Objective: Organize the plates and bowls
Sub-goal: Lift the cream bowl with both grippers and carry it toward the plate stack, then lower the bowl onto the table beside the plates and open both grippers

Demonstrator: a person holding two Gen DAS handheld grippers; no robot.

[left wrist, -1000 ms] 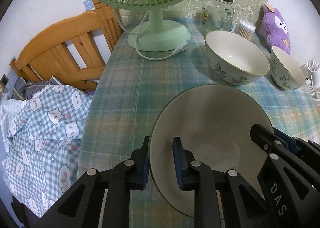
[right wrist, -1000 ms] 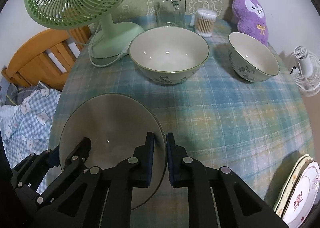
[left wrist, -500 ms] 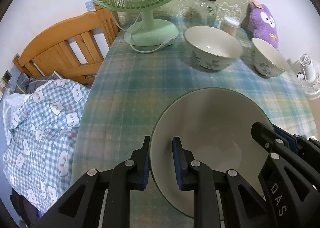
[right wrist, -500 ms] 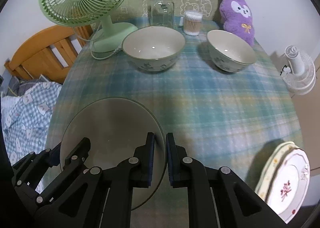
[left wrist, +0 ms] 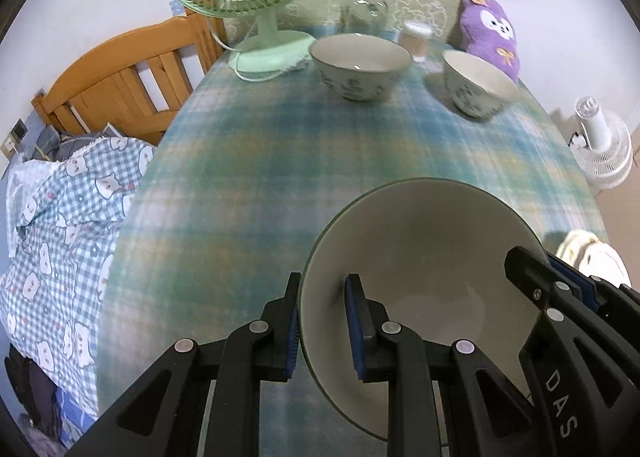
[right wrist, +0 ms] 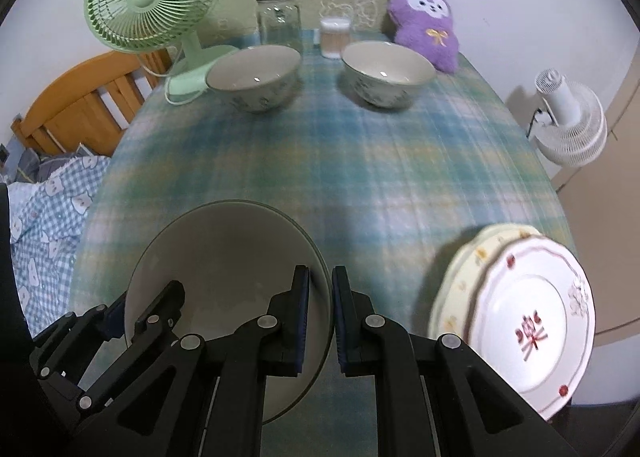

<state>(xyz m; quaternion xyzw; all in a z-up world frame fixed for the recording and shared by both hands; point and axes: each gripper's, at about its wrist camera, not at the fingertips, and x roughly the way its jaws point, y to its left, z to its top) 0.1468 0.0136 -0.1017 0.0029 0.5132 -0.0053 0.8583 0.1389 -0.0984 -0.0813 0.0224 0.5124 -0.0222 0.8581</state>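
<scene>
I have both tools clamped on the large bowl (left wrist: 420, 257): left tool (left wrist: 322, 327), right tool (right wrist: 320, 317); apparently held above the tabletop (right wrist: 360, 161).

— How is the left gripper (left wrist: 322, 327) sitting?
— It is clamping the large bowl (left wrist: 420, 257) at its left rim.
— And the right gripper (right wrist: 320, 315)?
— It is pinching the bowl's opposite rim.
</scene>
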